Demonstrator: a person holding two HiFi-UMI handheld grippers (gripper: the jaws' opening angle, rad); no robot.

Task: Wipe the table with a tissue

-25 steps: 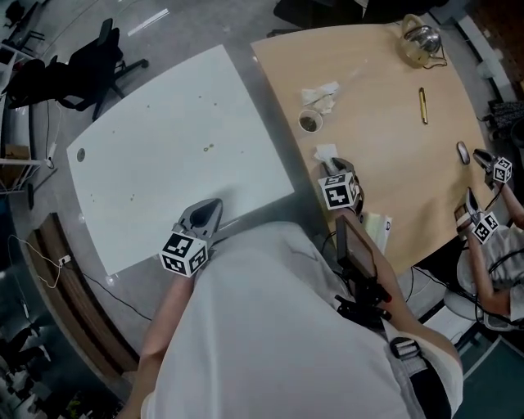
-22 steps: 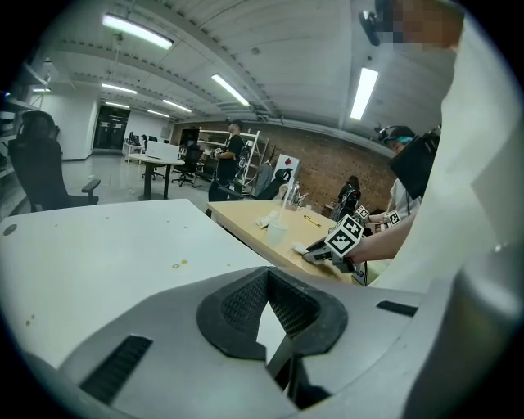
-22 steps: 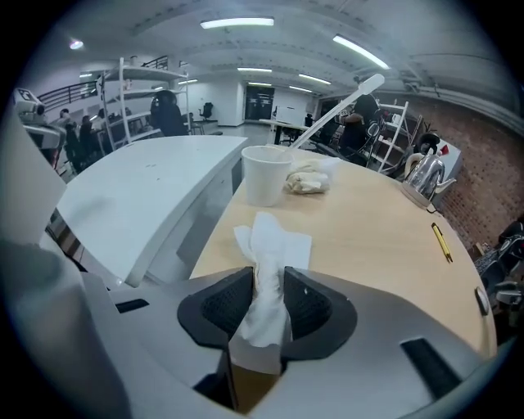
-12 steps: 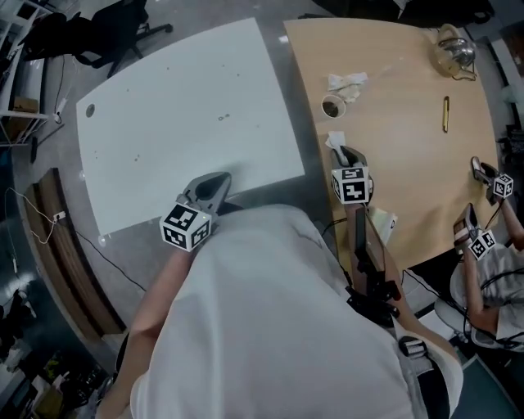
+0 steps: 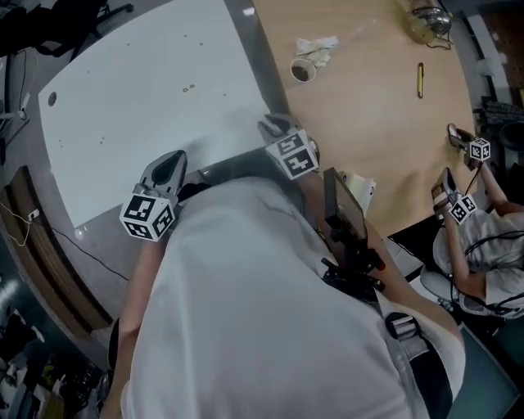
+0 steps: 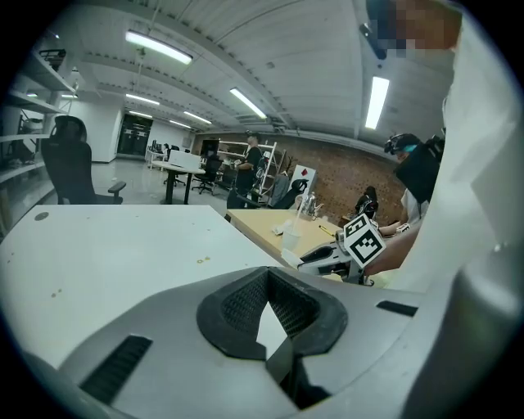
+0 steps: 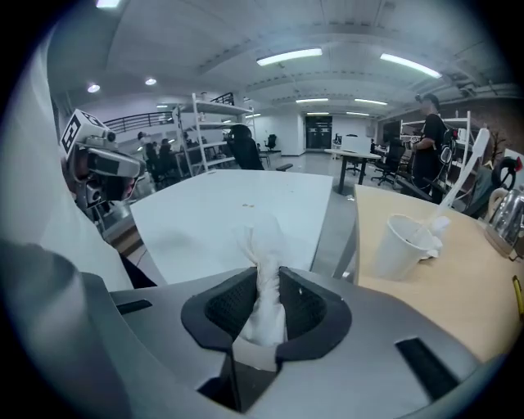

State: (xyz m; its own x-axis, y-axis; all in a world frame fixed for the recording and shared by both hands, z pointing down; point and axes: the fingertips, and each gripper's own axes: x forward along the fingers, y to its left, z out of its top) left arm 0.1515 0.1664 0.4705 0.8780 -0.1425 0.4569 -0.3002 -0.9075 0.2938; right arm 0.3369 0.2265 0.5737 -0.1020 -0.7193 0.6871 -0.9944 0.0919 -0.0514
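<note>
A twisted white tissue (image 7: 262, 282) stands between the pads of my right gripper (image 7: 264, 315), which is shut on it. In the head view the right gripper (image 5: 273, 126) hangs over the grey seam between the two tables, at the white table's (image 5: 131, 106) near right corner. The tissue itself does not show there. My left gripper (image 5: 169, 159) is at the white table's near edge, further left. Its jaws stand a narrow gap apart with nothing between them, and the left gripper (image 6: 268, 315) view shows white table through that gap. Small brown specks (image 5: 190, 87) dot the white table.
The wooden table (image 5: 368, 114) on the right carries a paper cup (image 5: 304, 71), crumpled tissues (image 5: 318, 47), a pen (image 5: 420, 80) and a glass teapot (image 5: 427, 20). Another person with two grippers (image 5: 463, 206) works at its right edge. An office chair (image 6: 70, 159) stands beyond the white table.
My right gripper has left the wooden table and swung left with the tissue to the white table's corner. The left gripper has only edged along the near edge.
</note>
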